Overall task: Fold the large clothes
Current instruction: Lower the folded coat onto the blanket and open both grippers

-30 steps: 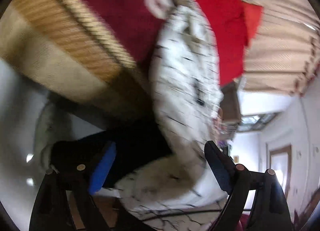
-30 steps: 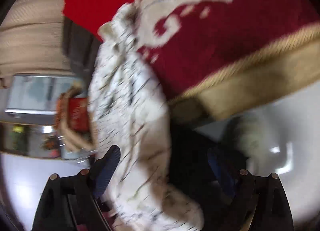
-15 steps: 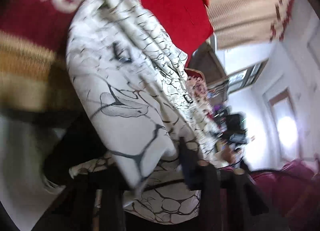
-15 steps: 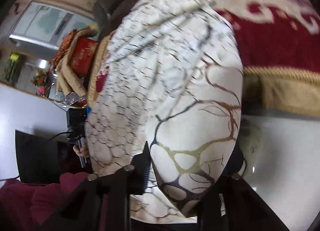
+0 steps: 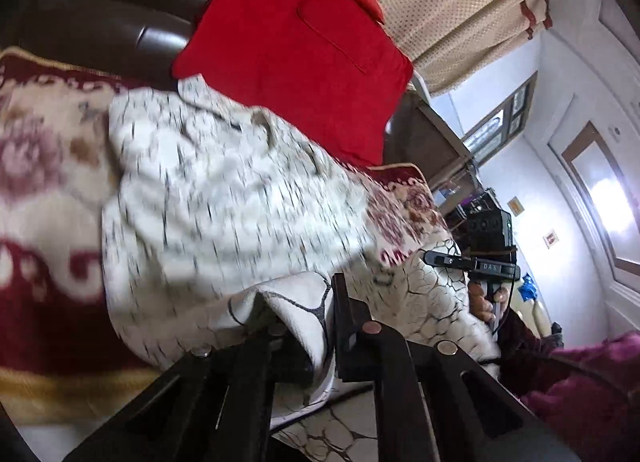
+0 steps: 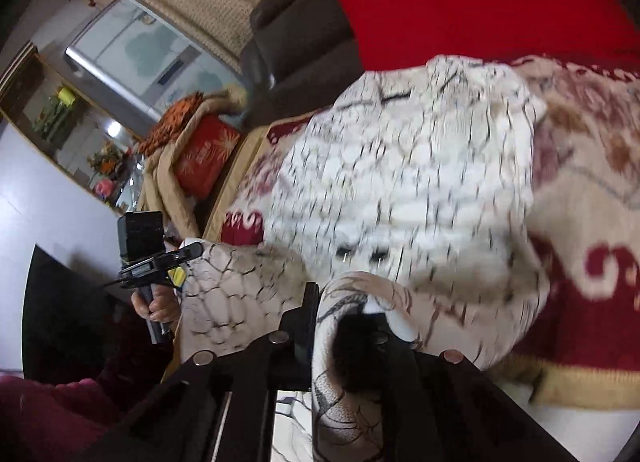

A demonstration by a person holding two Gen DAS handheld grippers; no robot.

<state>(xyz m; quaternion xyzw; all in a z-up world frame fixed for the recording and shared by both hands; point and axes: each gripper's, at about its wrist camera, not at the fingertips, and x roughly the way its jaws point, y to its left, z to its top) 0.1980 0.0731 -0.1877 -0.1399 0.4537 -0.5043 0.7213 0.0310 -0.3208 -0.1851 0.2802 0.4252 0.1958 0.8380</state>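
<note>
A large white garment with a dark crackle pattern (image 5: 224, 197) lies spread over a red and cream patterned blanket (image 5: 44, 181) on a sofa. My left gripper (image 5: 300, 318) is shut on a bunched hem of the garment at its near edge. My right gripper (image 6: 348, 314) is shut on another bunch of the same hem; the garment also shows in the right wrist view (image 6: 400, 181). Each view shows the other gripper held in a hand: the right one (image 5: 472, 262) and the left one (image 6: 156, 258), with cloth stretched between them.
Red cushions (image 5: 296, 57) lean on the dark sofa back (image 5: 112, 13). A beige curtain (image 5: 452, 1) hangs behind. Another red cushion (image 6: 204, 153) and cluttered shelves (image 6: 68, 121) stand at the sofa's end. The person's maroon clothing (image 5: 580, 390) is close by.
Both grippers have closed on the garment's hem and swung it up and forward. The garment, earlier hanging off the sofa's front, now lies spread over the blanket.
</note>
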